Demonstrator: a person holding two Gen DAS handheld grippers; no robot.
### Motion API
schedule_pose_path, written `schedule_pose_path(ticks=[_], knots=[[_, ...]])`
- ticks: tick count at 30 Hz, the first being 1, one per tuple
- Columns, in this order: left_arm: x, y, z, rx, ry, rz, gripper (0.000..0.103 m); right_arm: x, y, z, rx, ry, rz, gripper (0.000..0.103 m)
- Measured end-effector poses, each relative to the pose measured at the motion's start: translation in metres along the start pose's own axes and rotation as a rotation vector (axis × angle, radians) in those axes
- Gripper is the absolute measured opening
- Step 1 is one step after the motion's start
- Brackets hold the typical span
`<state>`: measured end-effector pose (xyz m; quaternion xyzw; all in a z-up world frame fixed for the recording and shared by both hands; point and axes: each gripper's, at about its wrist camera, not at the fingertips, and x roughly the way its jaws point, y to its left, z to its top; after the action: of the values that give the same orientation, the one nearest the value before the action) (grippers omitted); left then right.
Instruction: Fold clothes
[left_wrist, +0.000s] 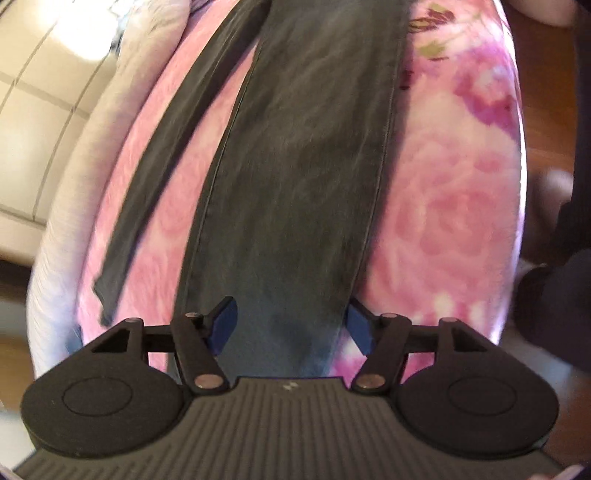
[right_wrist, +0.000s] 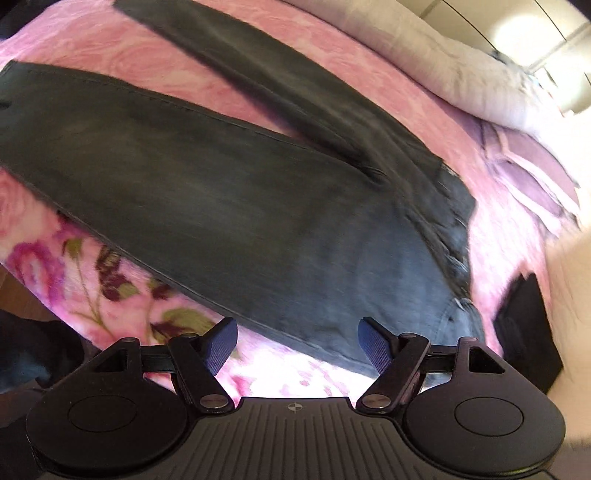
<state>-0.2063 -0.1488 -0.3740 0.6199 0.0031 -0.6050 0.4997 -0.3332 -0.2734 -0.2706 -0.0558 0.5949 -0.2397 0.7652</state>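
Note:
Dark grey jeans (left_wrist: 295, 177) lie spread on a pink floral blanket (left_wrist: 443, 206), one leg running up the middle of the left wrist view, the other leg (left_wrist: 166, 173) angled off to the left. My left gripper (left_wrist: 291, 328) is open, its blue pads straddling the near end of the wide leg. In the right wrist view the jeans (right_wrist: 221, 199) lie diagonally, frayed hem (right_wrist: 454, 221) at right. My right gripper (right_wrist: 297, 347) is open just above the leg's near edge, on the blanket (right_wrist: 110, 280).
A white duvet (left_wrist: 74, 206) lies along the bed's far side, also seen in the right wrist view (right_wrist: 443, 66). A dark object (right_wrist: 524, 332) sits at the right edge of the bed. Wooden floor (left_wrist: 546, 110) shows beside the bed.

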Motion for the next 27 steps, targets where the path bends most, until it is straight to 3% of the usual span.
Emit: schedule_pose_path(ticks=[3, 7, 10, 14, 18, 23, 27], knots=[[0.002, 0.0, -0.003, 0.022, -0.005, 0.03, 0.063, 0.013, 0.015, -0.003, -0.108, -0.038, 0.006, 0.076], [0.009, 0.007, -0.005, -0.02, 0.063, 0.09, 0.041, 0.027, 0.012, -0.021, -0.239, -0.09, -0.009, 0.076], [0.018, 0.005, 0.003, -0.032, 0.112, 0.105, 0.037, 0.04, -0.006, -0.045, -0.294, -0.109, -0.052, 0.076], [0.019, -0.005, 0.029, -0.015, 0.078, 0.133, 0.037, 0.068, -0.04, -0.09, -0.376, -0.106, -0.118, 0.076], [0.03, -0.009, 0.036, -0.03, 0.113, 0.173, 0.043, 0.094, -0.061, -0.129, -0.539, -0.197, -0.185, 0.076], [0.04, -0.009, 0.03, -0.072, 0.175, 0.212, 0.043, 0.109, -0.063, -0.146, -0.717, -0.41, -0.138, 0.073], [0.041, -0.008, 0.033, -0.067, 0.196, 0.194, 0.043, 0.131, -0.084, -0.155, -0.736, -0.413, -0.236, 0.065]])
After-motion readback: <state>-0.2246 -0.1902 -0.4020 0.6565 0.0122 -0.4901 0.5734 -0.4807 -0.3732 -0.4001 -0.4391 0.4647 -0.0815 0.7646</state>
